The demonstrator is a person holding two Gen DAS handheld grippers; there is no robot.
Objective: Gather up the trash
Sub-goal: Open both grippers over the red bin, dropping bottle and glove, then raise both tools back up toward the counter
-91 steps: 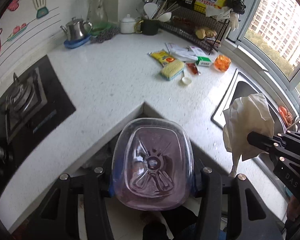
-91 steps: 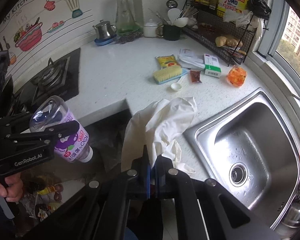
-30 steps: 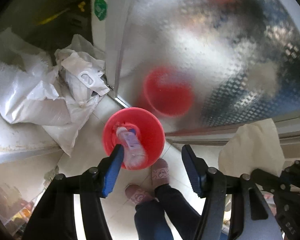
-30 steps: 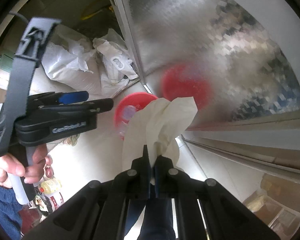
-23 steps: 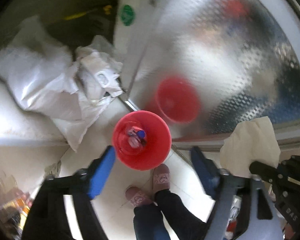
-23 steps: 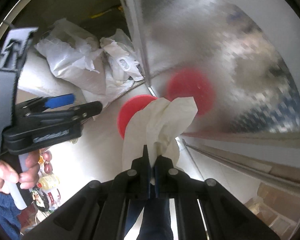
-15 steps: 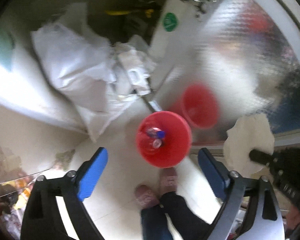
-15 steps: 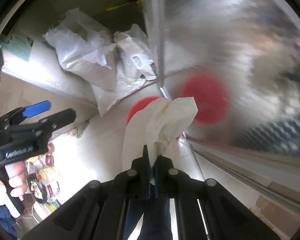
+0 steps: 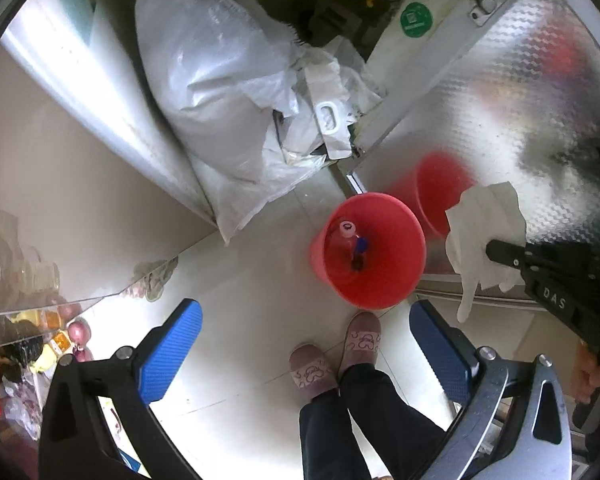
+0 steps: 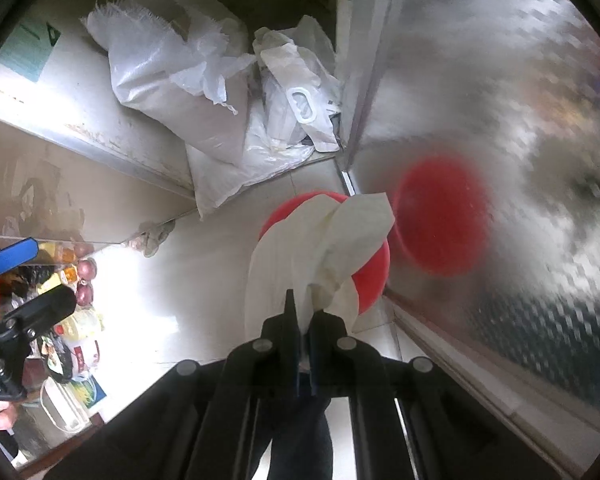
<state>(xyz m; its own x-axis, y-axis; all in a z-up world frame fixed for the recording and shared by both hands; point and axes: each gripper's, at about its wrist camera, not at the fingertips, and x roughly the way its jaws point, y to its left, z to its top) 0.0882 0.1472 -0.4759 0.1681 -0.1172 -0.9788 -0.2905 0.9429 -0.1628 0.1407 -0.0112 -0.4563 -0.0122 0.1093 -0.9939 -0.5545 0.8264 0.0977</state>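
Observation:
A red bin (image 9: 380, 280) stands on the pale floor with a clear bottle (image 9: 346, 236) lying inside it. My left gripper (image 9: 304, 320) points down beside the bin. Its jaws are opening wide, and nothing is between the blue pads (image 9: 172, 340). My right gripper (image 10: 304, 312) is shut on a white glove (image 10: 320, 248), which hangs over the bin (image 10: 374, 280) and hides most of it. The left wrist view shows the right gripper (image 9: 496, 248) and the glove (image 9: 480, 236) just right of the bin. The left gripper (image 10: 32, 280) appears at the left edge of the right wrist view.
White sacks and plastic bags (image 9: 228, 112) fill the open cabinet behind the bin. A shiny metal cabinet door (image 9: 520, 92) on the right reflects the bin. A person's slippered feet (image 9: 360, 340) stand close to the bin. Bottles and packets (image 10: 76, 332) clutter the floor on the left.
The bottle left my left gripper and dropped into the red bin. The left jaws spread wide and the gripper drifted away from the bin. My right gripper brought the glove down over the bin.

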